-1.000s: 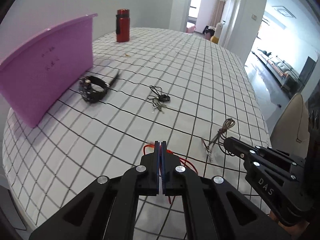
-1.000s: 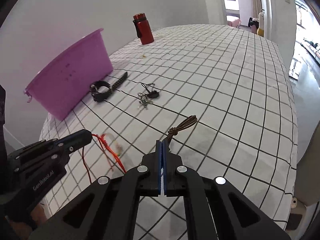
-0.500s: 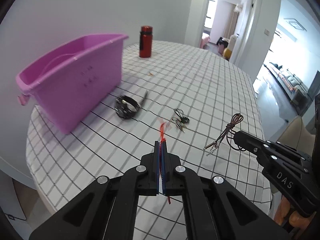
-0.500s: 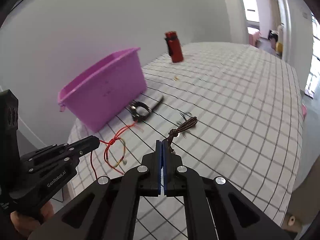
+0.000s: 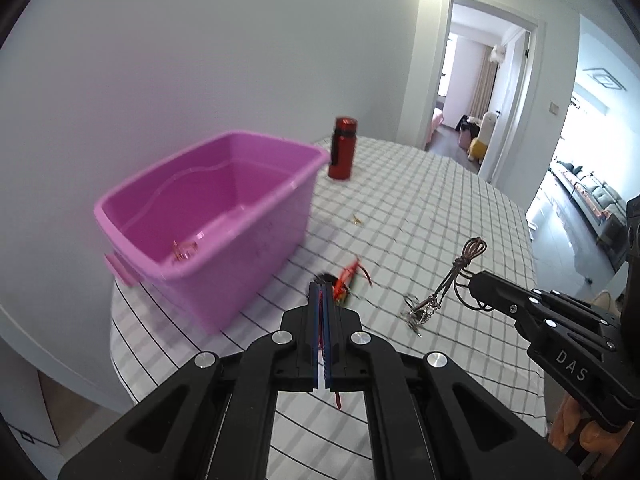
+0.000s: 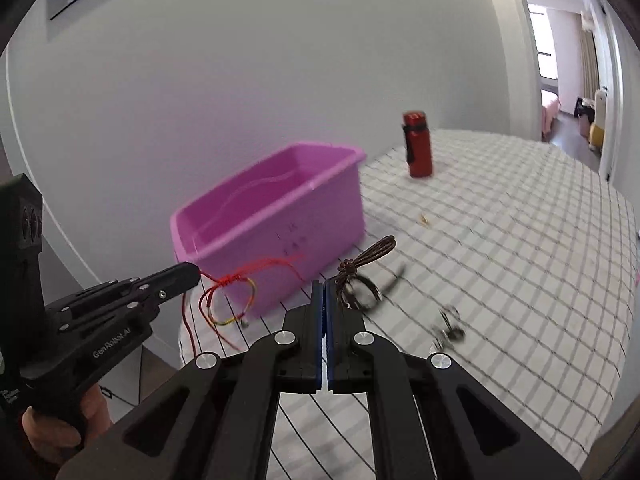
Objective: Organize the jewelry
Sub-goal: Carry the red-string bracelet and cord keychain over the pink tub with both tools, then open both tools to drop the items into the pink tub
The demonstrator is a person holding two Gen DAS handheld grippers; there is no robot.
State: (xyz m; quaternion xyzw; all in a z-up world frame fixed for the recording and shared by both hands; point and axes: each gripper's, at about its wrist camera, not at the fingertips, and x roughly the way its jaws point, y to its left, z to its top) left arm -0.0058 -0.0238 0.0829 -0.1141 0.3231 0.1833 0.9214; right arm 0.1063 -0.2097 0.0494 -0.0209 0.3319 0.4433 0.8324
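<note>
Grippers both clamp jewelry above the checked table (image 5: pixel 460 208). Left gripper (image 5: pixel 322 300), lower centre of its view, is pinched together on a red cord (image 6: pixel 240 280) that dangles lower left in the right view. Right gripper (image 6: pixel 324 296) is pinched on a brown cord (image 6: pixel 368 256). Pink bin (image 5: pixel 224 216) sits left of centre, red bottle (image 5: pixel 342 148) beyond it.
</note>
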